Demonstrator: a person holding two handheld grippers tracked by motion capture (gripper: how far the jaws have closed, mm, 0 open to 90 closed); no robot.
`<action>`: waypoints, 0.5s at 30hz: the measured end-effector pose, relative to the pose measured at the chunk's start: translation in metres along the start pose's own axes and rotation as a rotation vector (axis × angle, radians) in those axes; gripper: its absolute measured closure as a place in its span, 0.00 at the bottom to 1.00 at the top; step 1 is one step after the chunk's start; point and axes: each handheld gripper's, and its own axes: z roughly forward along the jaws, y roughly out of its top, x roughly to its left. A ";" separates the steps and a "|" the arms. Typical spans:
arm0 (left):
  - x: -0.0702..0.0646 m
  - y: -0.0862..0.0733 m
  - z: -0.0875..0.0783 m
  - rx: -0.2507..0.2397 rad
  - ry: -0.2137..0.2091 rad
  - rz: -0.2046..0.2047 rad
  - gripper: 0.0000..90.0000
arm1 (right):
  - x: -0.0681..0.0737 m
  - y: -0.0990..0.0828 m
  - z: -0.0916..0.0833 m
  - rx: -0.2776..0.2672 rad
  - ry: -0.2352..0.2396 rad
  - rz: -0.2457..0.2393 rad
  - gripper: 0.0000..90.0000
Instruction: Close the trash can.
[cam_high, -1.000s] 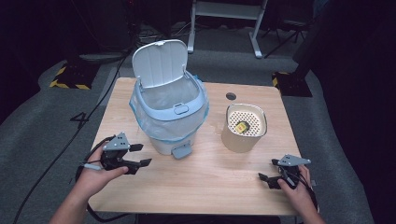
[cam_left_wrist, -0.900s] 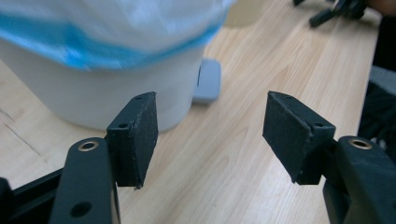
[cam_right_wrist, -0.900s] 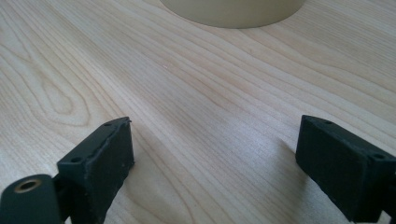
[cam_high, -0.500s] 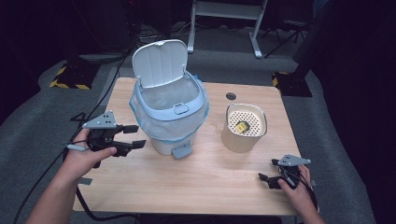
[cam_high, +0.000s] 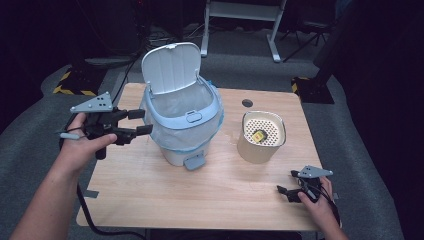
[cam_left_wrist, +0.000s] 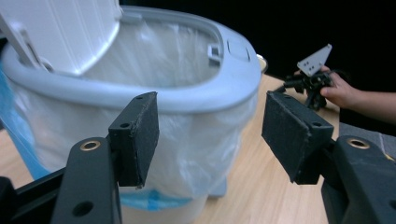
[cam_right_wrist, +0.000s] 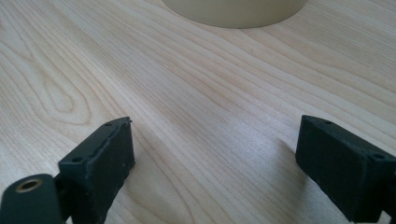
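A pale blue pedal bin stands in the middle of the wooden table. Its white lid is up and a clear bag lines its rim. My left gripper hovers at the bin's left side, level with the rim, open, with nothing between its pads. In the left gripper view the bin's rim lies just beyond the open left gripper. My right gripper rests low near the table's front right edge, open and empty. The right gripper points over bare wood.
A beige cylinder with a perforated top and a small yellow piece on it stands right of the bin; its base lies ahead of the right jaws. A dark round hole marks the table's back. The bin's pedal sticks out in front.
My left gripper has risen from near the tabletop and moved up beside the bin's rim. The right gripper, bin and cylinder have stayed where they were.
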 end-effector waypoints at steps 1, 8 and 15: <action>0.000 0.000 0.000 0.000 0.000 0.000 0.41 | 0.000 0.000 0.000 0.000 0.000 0.000 0.13; 0.012 0.028 -0.003 0.003 0.078 0.016 0.40 | -0.001 0.000 0.000 -0.001 0.004 -0.004 0.13; 0.027 0.041 -0.004 -0.020 0.132 -0.007 0.39 | -0.001 0.000 0.000 -0.001 0.003 -0.004 0.13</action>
